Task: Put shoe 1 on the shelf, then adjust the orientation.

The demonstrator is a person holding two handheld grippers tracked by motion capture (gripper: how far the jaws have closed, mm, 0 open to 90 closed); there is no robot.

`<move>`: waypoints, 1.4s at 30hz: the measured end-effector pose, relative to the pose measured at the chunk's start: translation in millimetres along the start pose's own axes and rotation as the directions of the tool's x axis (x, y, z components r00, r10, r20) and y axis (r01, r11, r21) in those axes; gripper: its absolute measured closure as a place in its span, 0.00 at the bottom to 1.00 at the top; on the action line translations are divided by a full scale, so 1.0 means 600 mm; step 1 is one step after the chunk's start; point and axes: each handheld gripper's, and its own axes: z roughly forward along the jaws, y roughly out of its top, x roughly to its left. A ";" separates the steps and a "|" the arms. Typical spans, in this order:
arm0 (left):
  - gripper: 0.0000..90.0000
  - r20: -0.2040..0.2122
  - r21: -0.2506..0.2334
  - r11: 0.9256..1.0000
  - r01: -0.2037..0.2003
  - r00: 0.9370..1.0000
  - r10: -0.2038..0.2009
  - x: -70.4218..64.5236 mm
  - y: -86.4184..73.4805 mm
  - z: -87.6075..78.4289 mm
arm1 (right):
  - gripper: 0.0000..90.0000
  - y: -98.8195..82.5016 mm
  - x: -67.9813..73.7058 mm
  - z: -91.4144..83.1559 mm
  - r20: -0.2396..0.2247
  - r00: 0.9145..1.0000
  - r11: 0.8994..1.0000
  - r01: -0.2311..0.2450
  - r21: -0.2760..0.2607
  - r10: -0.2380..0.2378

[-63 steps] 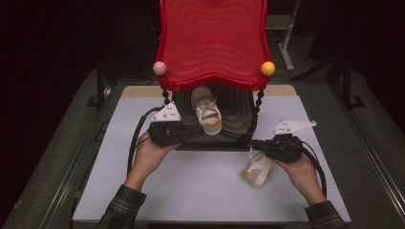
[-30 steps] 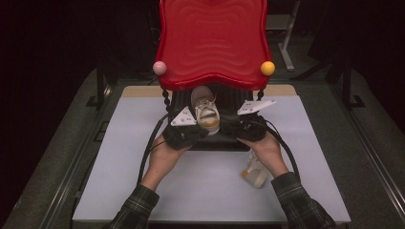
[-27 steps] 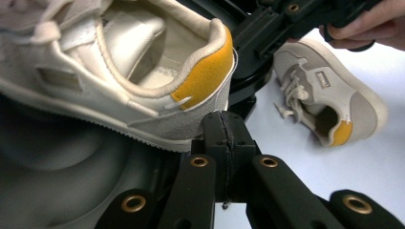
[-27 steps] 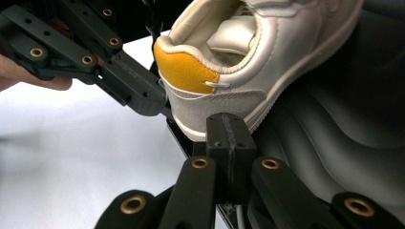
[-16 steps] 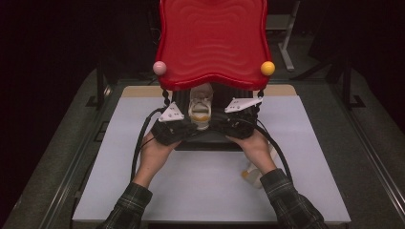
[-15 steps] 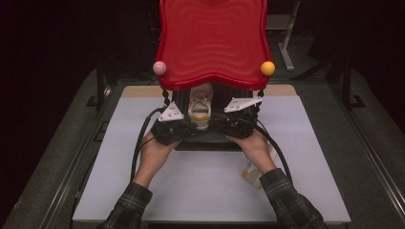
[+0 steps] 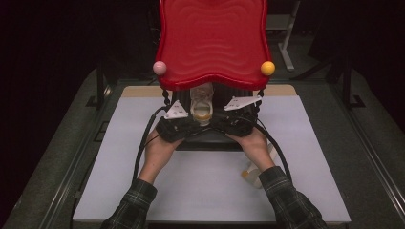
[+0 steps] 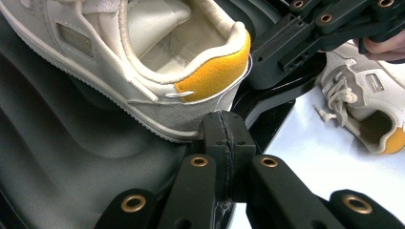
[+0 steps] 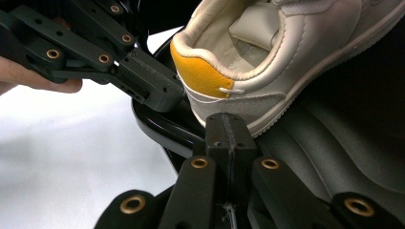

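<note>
Jaws of both grippers are clenched together with nothing between them. The left gripper [image 8: 224,136] and the right gripper [image 9: 227,136] sit side by side at the front edge of a black shelf [image 7: 210,140] under a red tray [image 7: 212,43], on a white desk [image 7: 200,186]. A cream shoe with a yellow heel [image 7: 201,102] lies on that shelf, its heel toward the person, just beyond and between the two sets of jaws, with their tips close against its heel.

Two seconds ago the hands were spread wide, the right one low beside a second shoe [image 7: 255,174]; since then both have closed in on the shelf.

From above, the second shoe is half hidden by the right forearm. In the left gripper view it lies clear on the desk, on its side, laces loose. In the right gripper view the left gripper's linkage presses beside the heel.
</note>
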 end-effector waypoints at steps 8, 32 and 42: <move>0.96 0.024 0.006 1.000 -0.019 1.000 0.019 -0.016 0.001 -0.019 | 0.99 0.001 0.011 -0.021 -0.007 1.000 1.000 0.008 -0.006 -0.008; 0.53 0.031 0.151 0.987 0.056 0.998 -0.061 -0.055 -0.156 -0.128 | 0.99 -0.106 0.003 -0.159 0.050 0.997 0.997 -0.055 0.048 0.052; 0.30 -0.055 0.205 0.968 0.145 0.989 -0.137 -0.036 -0.249 -0.144 | 0.99 -0.159 -0.024 -0.197 0.112 0.989 0.991 -0.105 0.080 0.096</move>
